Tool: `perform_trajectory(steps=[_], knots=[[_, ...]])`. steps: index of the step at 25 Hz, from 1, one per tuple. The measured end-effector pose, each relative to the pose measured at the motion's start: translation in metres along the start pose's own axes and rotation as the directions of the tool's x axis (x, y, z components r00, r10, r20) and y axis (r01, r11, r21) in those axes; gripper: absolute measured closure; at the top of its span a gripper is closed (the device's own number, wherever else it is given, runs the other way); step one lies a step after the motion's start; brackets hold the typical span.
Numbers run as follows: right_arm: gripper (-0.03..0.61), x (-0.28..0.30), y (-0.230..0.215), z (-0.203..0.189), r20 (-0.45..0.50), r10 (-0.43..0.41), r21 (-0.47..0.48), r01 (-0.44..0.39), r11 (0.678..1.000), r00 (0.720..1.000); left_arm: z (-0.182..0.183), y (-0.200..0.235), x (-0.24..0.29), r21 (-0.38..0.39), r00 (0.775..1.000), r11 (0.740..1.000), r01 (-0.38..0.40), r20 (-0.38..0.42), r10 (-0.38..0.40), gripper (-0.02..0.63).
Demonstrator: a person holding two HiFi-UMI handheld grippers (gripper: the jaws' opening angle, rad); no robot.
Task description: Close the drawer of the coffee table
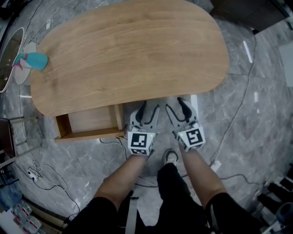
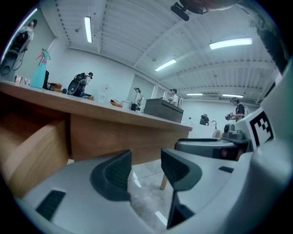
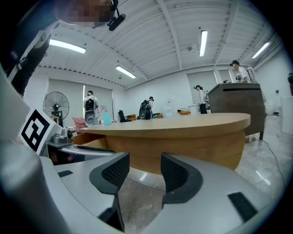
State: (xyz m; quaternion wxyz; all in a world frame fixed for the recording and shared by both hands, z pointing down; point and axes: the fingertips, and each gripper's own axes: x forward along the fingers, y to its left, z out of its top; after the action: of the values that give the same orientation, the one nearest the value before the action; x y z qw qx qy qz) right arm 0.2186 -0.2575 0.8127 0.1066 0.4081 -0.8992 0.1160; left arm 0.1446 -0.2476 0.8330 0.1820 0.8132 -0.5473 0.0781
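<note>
The oval wooden coffee table [image 1: 128, 50] fills the upper head view. Its drawer [image 1: 89, 122] is pulled out from the near edge at the left and looks empty inside. My left gripper [image 1: 149, 109] is just to the right of the drawer's right corner, jaws pointing at the table's edge, open with nothing between them. My right gripper [image 1: 176, 106] is beside it, also open and empty. The left gripper view has the gripper [image 2: 145, 162] low before the table's side, with the drawer [image 2: 27, 151] at the left. The right gripper [image 3: 144, 167] faces the table's rim, and the drawer [image 3: 89, 139] shows at the left.
A teal spray bottle [image 1: 32, 60] lies at the table's left end beside a round dish [image 1: 9, 55]. Cables [image 1: 46, 176] run over the grey marble floor by the drawer and at the right. Dark furniture [image 1: 249, 11] stands at the far right. People stand in the background.
</note>
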Motion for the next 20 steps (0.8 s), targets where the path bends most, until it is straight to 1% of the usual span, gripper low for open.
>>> perform_trajectory(steps=[4, 9, 13, 16, 20], knots=[[0.383, -0.037, 0.019, 0.014, 0.012, -0.031, 0.055, 0.03, 0.998, 0.999, 0.006, -0.016, -0.032, 0.016, 1.0, 1.0, 0.008, -0.026, -0.008, 0.43], [0.383, -0.072, 0.049, 0.037, -0.007, -0.032, 0.079, 0.033, 0.996, 0.999, 0.025, -0.029, -0.066, 0.025, 0.998, 1.0, -0.015, -0.055, 0.017, 0.43], [0.383, -0.082, 0.057, 0.065, -0.001, -0.031, 0.072, 0.031, 0.997, 1.0, 0.051, -0.033, -0.084, 0.014, 0.998, 0.999, -0.053, -0.043, 0.053, 0.43], [0.383, -0.086, 0.061, 0.092, 0.013, -0.03, 0.082, 0.029, 0.996, 0.999, 0.07, -0.027, -0.098, 0.021, 0.995, 0.996, -0.088, -0.039, 0.089, 0.43], [0.383, -0.093, 0.066, 0.127, 0.033, -0.016, 0.085, 0.013, 0.996, 0.999, 0.099, -0.019, -0.122, 0.009, 0.991, 0.991, -0.131, -0.039, 0.131, 0.43]])
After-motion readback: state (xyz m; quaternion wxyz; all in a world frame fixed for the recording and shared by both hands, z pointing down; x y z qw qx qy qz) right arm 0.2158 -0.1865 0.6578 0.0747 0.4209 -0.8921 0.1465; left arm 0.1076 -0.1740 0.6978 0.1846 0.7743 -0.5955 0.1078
